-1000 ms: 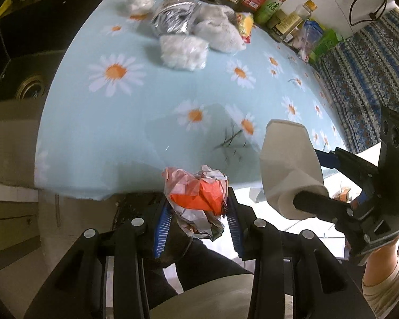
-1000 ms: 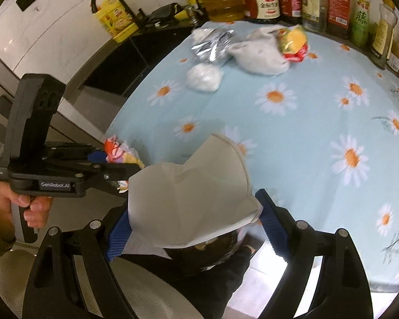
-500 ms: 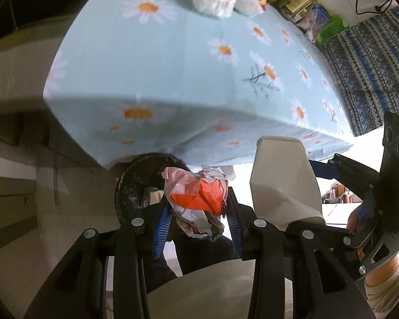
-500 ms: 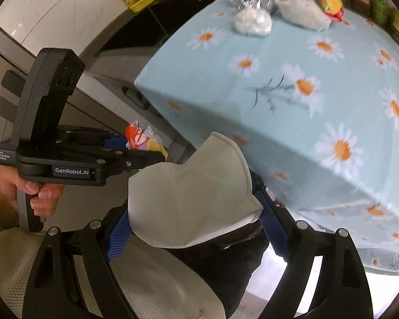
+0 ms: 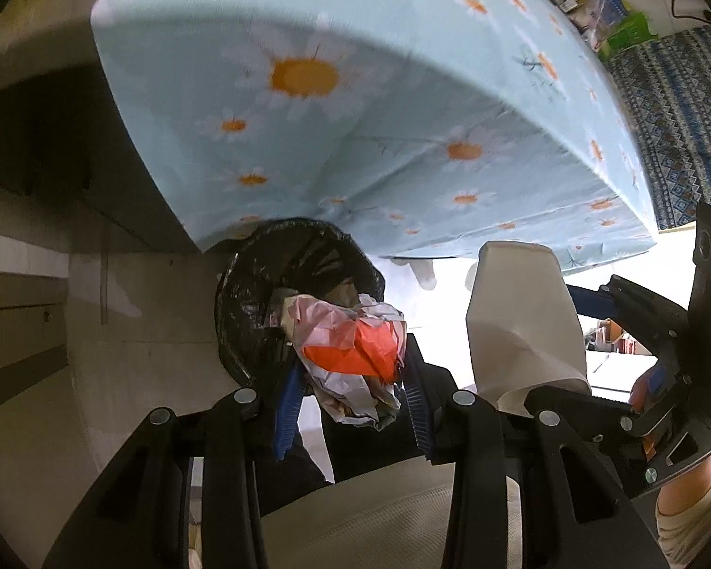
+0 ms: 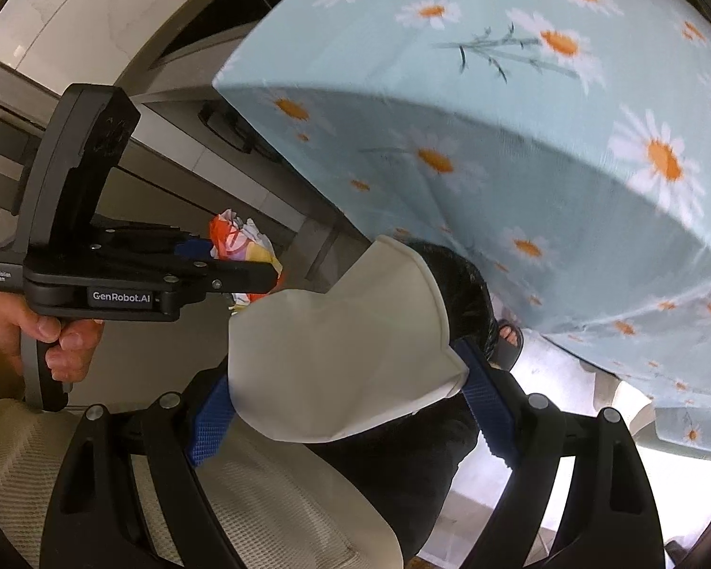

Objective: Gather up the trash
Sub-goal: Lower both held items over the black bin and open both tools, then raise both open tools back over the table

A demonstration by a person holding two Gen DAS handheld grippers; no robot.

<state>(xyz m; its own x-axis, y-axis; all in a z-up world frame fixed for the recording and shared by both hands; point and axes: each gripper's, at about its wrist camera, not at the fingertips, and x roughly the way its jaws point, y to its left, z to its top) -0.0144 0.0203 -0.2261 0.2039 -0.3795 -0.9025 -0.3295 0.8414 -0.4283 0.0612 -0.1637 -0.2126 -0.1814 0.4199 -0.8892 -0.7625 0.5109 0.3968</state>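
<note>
Two loads hang below the daisy-clothed surface (image 5: 403, 109), whose front edge juts out above my fingers; open floor lies between it and the cabinet. My left gripper (image 5: 350, 398) has its fingers clamped on the crumpled orange wrapper (image 5: 355, 355), over the black-lined bin (image 5: 279, 294). My right gripper (image 6: 350, 408) pinches a crushed white paper cup (image 6: 346, 346) just beside it

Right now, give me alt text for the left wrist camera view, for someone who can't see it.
The left gripper is shut on a crumpled orange and white wrapper, above a black-lined trash bin under the daisy-print blue tablecloth. Beside it, the right gripper holds a crushed white paper cup.
</note>
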